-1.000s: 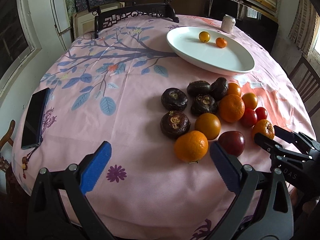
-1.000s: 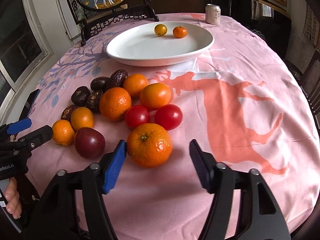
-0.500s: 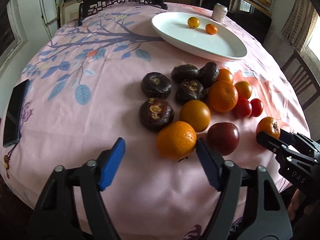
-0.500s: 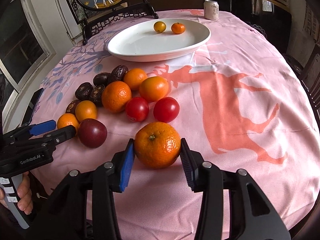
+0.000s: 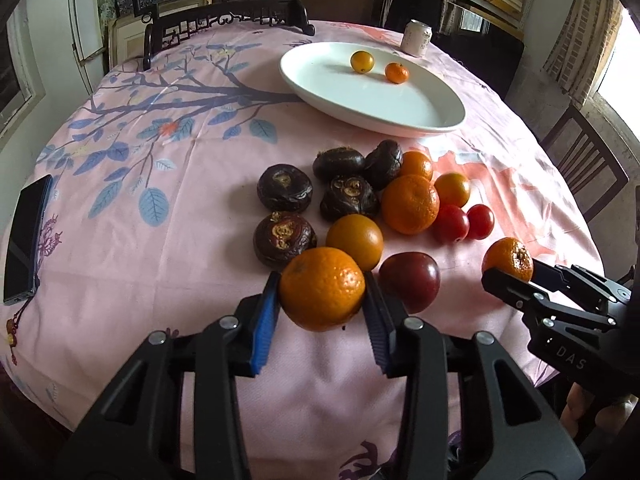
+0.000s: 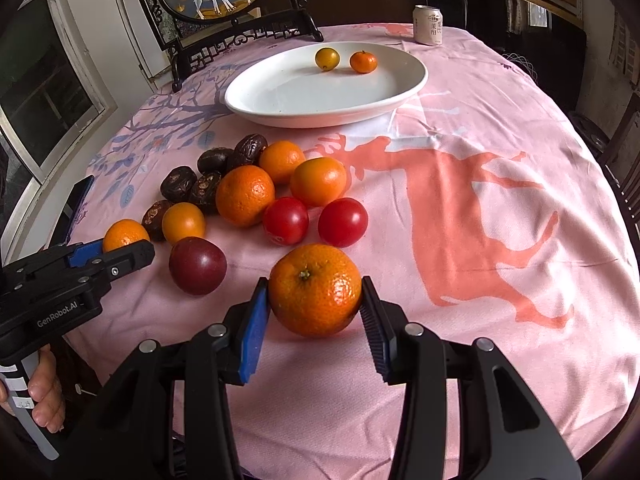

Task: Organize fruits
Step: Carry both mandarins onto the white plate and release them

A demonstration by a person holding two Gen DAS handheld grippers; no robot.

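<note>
the left gripper (image 5: 322, 300) has just been closing, and its blue pads now pinch a large orange (image 5: 322, 288) at the near edge of the fruit pile. the right gripper (image 6: 314, 306) likewise clamps a second orange (image 6: 315, 290), near and to the right of the pile. both fruits seem to sit low on the pink tablecloth (image 6: 500, 312), not clearly lifted. the white plate (image 5: 400, 116) lies far across the table with two small citrus (image 5: 362, 61) already on it, so it is probably the goal.

the risks, as i judge them: round, firm-skinned fruit held only at its widest part could roll or squirt out of the pads if the lift is jerky or the wrist tilts. the left orange touches a smaller smooth orange (image 5: 354, 240) and sits just beside the dark red plum (image 5: 409, 282), so dragging instead of lifting could scatter the neighbours toward the table edge. both hands heading to one plate could cross paths. the can (image 6: 429, 25) stands just beyond the plate and could be knocked over by an overreach.
</note>
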